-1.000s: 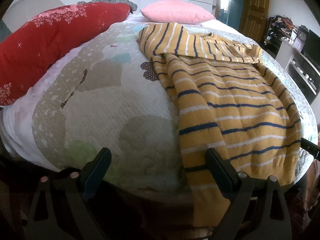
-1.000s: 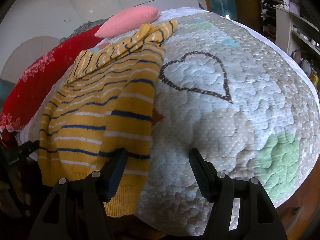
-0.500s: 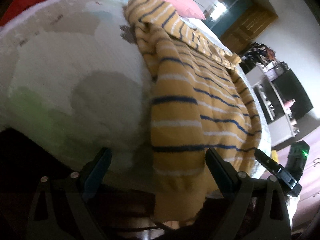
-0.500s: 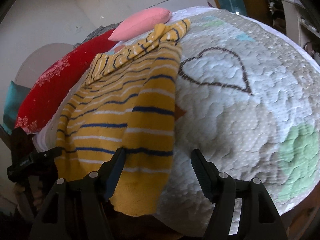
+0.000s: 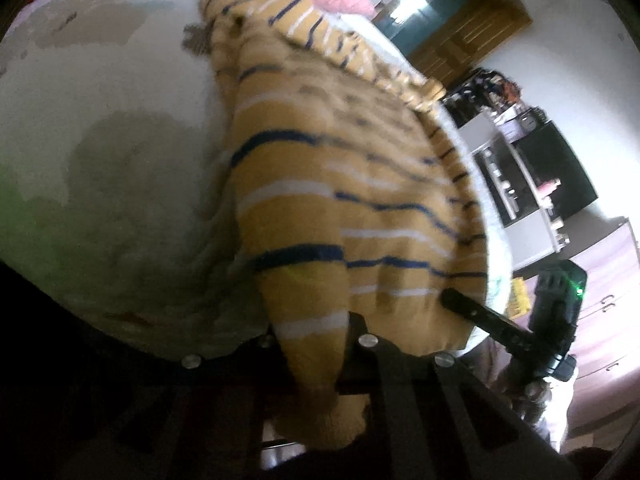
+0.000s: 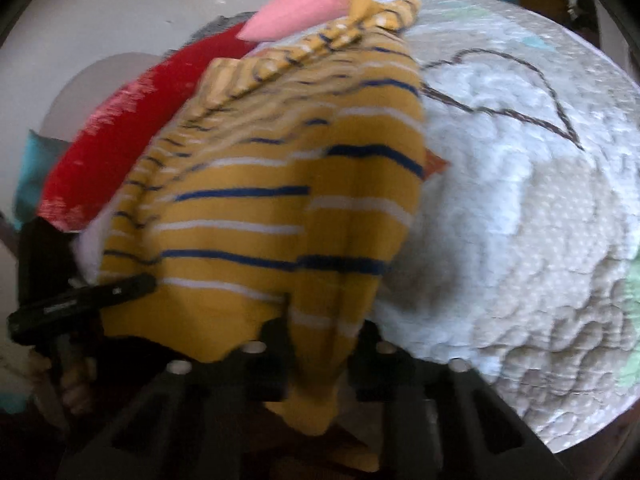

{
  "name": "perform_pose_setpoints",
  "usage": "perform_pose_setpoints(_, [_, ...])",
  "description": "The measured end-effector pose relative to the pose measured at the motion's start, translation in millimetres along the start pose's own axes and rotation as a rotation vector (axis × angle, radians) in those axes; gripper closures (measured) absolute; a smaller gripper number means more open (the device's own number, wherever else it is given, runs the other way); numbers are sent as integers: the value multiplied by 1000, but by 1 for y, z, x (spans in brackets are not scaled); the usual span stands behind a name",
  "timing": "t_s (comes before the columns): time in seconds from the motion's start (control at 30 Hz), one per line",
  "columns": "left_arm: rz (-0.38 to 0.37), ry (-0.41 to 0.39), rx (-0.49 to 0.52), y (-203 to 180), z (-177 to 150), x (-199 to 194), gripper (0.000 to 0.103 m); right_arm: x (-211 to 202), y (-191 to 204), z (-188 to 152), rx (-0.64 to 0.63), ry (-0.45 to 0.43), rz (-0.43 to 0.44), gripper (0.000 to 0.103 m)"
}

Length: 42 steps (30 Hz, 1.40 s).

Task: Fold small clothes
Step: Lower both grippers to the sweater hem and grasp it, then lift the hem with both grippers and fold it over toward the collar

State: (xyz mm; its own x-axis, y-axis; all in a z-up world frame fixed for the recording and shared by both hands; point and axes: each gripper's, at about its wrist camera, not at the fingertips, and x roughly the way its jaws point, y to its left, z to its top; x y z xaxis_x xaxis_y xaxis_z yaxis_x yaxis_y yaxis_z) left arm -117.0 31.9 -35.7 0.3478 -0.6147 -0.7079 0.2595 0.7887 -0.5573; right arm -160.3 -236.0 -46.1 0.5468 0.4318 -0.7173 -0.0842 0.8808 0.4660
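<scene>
A yellow sweater (image 5: 340,184) with navy and white stripes lies on a quilted bed cover (image 5: 100,152), its hem at the near edge. My left gripper (image 5: 312,344) is shut on the hem's left corner. My right gripper (image 6: 320,344) is shut on the hem's right corner of the sweater (image 6: 280,208). The hem bunches and hangs between each pair of fingers. Each gripper shows in the other's view, the right one (image 5: 500,328) and the left one (image 6: 80,304). Both views are blurred.
A pink pillow (image 6: 304,4) and a red cushion (image 6: 120,128) lie at the far end of the bed. The quilt (image 6: 520,220) with a heart outline spreads right of the sweater. A shelf unit (image 5: 532,176) and a wooden door (image 5: 472,32) stand beyond the bed.
Both grippers moved in onto the sweater's hem and closed on its two corners. They were open half a second ago. The hem is now bunched in the fingers.
</scene>
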Motion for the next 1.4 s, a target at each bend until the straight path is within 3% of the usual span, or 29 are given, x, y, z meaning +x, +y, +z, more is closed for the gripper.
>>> perform_pose_setpoints(0.1, [-47,-59,30,-18,15,-23,94,-22,15,18,-49,-47,59,88])
perform_pose_setpoints(0.2, [-77,-155,43,-33,52,-51,94,-46,30,49,-91,-126,110,89])
perform_pose_setpoints(0.33, [-105,-243,19,-40,122,-65,94,-63,44,114,-119,-215,193,89])
perform_pose_setpoints(0.43, [-40,-278,70,-45,179,-62,94,-57,55,182,-132,-265,204,89])
perform_pose_setpoints(0.5, [22,-266,75,-40,220,-50,94,-42,62,220,-127,-268,185,89])
perform_pose_setpoints(0.6, [111,-225,-1,-21,279,-15,94,-10,60,274,-93,-248,152,89])
perform_pose_setpoints(0.77, [237,-112,-33,11,335,39,94,62,41,338,-30,-160,57,89])
perform_pose_setpoints(0.83, [254,-75,-33,22,351,60,93,99,30,360,-16,-106,31,87])
perform_pose_setpoints(0.9, [193,-60,-70,39,363,71,91,123,13,371,42,-76,23,83])
perform_pose_setpoints(1.0, [8,-52,-191,69,381,80,77,148,-24,383,209,-74,70,48])
perform_pose_setpoints(1.17, [-191,-109,-343,101,388,71,50,157,-77,393,457,-164,106,34])
perform_pose_setpoints(1.27, [-224,-154,-398,112,387,59,35,147,-99,395,532,-206,76,30])
perform_pose_setpoints(1.33, [-184,-207,-401,116,388,46,24,133,-107,394,529,-221,63,30])
perform_pose_setpoints(1.4, [-177,-249,-415,122,388,31,21,117,-111,392,498,-226,35,30])
